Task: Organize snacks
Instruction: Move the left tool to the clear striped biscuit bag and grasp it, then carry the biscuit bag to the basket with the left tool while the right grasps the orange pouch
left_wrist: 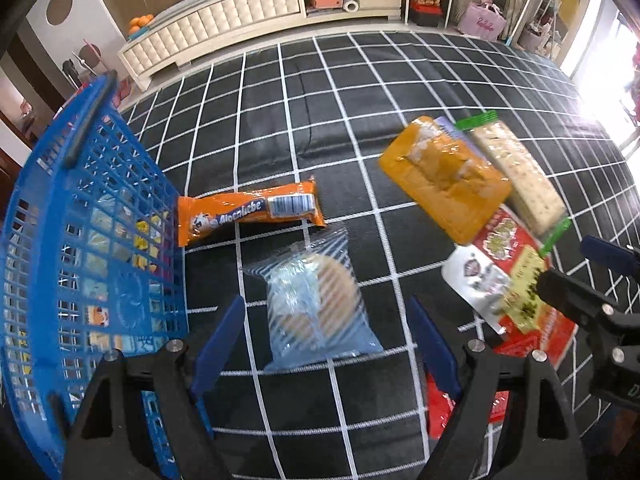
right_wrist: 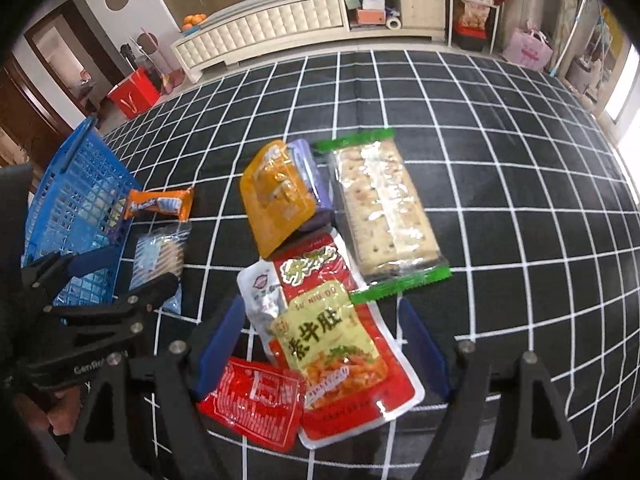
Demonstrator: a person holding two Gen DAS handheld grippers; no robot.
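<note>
My left gripper (left_wrist: 326, 340) is open, its blue fingers either side of a clear blue-striped packet (left_wrist: 316, 304) holding a round cake, without pressing it. An orange snack bar (left_wrist: 250, 210) lies just beyond, beside the blue mesh basket (left_wrist: 92, 240), which has several packets inside. My right gripper (right_wrist: 322, 344) is open over a pile of snacks, with a yellow-green packet (right_wrist: 332, 344) between its fingers, lying on a large red packet (right_wrist: 360, 400). A small red packet (right_wrist: 256, 400), a white one (right_wrist: 260, 292), an orange pouch (right_wrist: 280, 196) and a green-edged cracker pack (right_wrist: 384, 208) lie around.
Everything rests on a black cloth with a white grid (left_wrist: 320, 100). A cream cabinet (left_wrist: 224, 28) stands beyond its far edge, and a red bag (right_wrist: 134, 92) sits on the floor at the left. The right gripper (left_wrist: 580, 268) shows at the left wrist view's right edge.
</note>
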